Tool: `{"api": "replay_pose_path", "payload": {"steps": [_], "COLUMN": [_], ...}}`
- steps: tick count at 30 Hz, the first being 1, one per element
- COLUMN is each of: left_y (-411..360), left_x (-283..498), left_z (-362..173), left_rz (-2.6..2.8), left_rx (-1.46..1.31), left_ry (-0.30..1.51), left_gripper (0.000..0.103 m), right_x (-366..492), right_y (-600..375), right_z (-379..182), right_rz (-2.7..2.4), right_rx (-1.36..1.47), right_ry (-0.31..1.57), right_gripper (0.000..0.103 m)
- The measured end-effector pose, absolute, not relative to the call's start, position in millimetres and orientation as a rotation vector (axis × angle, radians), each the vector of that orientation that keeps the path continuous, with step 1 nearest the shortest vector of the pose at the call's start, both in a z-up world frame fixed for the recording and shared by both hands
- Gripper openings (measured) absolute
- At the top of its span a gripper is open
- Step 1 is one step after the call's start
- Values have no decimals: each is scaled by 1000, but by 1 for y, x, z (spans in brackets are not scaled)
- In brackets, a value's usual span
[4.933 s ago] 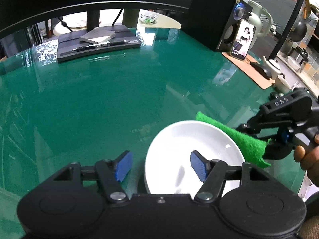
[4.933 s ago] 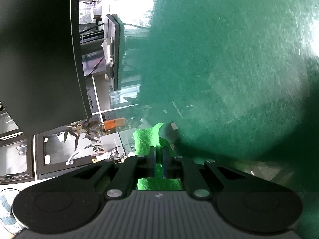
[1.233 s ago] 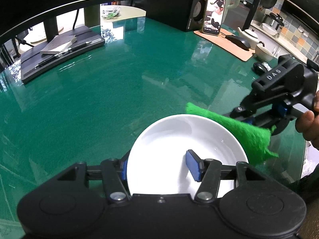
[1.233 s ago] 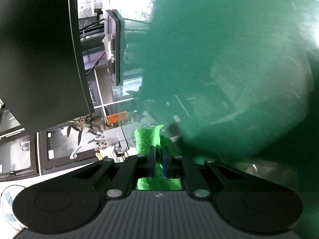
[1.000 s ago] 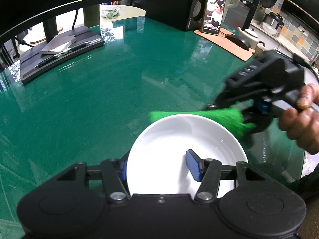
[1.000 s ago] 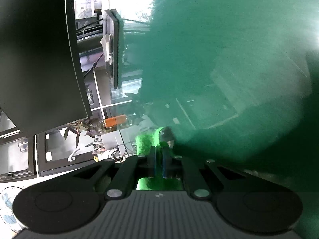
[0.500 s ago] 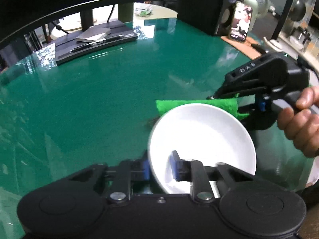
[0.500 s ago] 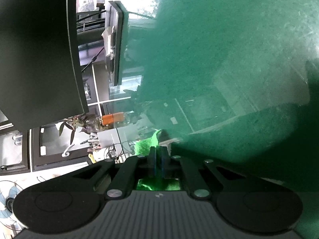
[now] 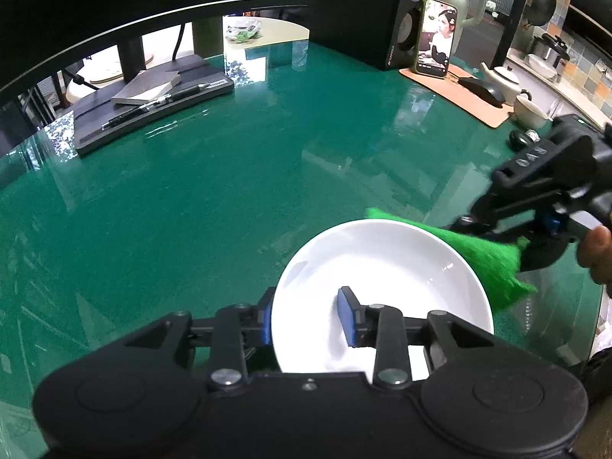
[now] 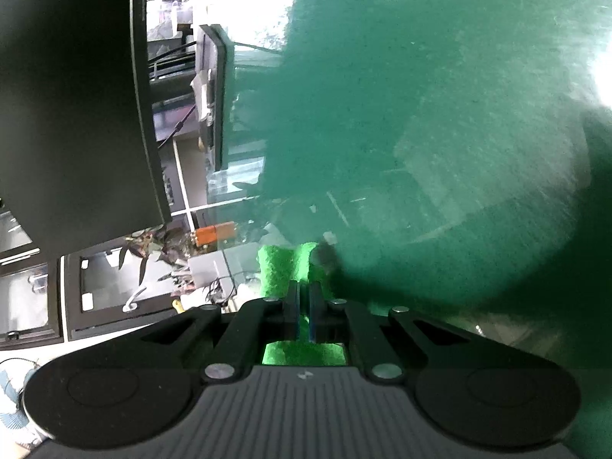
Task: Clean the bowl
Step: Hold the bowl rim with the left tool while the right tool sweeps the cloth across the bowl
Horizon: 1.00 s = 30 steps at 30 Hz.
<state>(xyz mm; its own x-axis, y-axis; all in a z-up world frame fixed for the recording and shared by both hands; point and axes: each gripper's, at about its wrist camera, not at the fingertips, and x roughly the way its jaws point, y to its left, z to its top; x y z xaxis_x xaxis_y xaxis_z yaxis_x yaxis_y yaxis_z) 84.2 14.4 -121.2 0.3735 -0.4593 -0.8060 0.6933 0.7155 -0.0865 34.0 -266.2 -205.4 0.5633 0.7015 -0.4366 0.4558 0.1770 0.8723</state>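
A white bowl (image 9: 390, 267) is tilted above the green glass table (image 9: 214, 191). My left gripper (image 9: 306, 323) is shut on the bowl's near rim, one blue pad inside and one outside. My right gripper (image 10: 304, 306) is shut on a green scouring cloth (image 10: 283, 264). In the left wrist view the cloth (image 9: 482, 252) lies behind the bowl's far right rim, and the right gripper (image 9: 478, 229) holds it from the right. The right wrist view does not show the bowl.
A dark tray with a notebook and pen (image 9: 153, 103) sits at the far left. A speaker (image 9: 386, 11), a phone (image 9: 436, 38), a mouse (image 9: 482, 90), a teapot (image 9: 501, 80) and a cup (image 9: 529, 109) stand at the far right. A monitor (image 10: 72, 107) hangs over the far edge.
The left jaws closed onto the bowl's rim and tilted it up. The cloth swept left along the far rim, then back to the right side. The jaws look wider than half a second ago.
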Motion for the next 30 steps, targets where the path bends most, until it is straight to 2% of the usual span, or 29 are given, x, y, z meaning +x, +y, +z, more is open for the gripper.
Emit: {"api": "replay_pose_path", "payload": {"steps": [5,13,22,30], "left_y": [15,16,14,14], "left_x": [84,86,86,87], "left_z": [-121,-123,-122,-123], "left_rz": [-753,-763,-764,-780], "left_rx": [277,267,283,280], "left_ry": [933,928,928,926], "left_gripper": [33,35,36,39], "right_x": [50,16,51,16], "right_y": [-259,-274,-259,-272], "right_z": [-202,-201,-203,-205], "right_rz": [256,234,248,244], "right_rx": [1436,1449,1418,1444], "right_ry": [1032,1081,1053,1084], "right_gripper": [5,5,5,5]}}
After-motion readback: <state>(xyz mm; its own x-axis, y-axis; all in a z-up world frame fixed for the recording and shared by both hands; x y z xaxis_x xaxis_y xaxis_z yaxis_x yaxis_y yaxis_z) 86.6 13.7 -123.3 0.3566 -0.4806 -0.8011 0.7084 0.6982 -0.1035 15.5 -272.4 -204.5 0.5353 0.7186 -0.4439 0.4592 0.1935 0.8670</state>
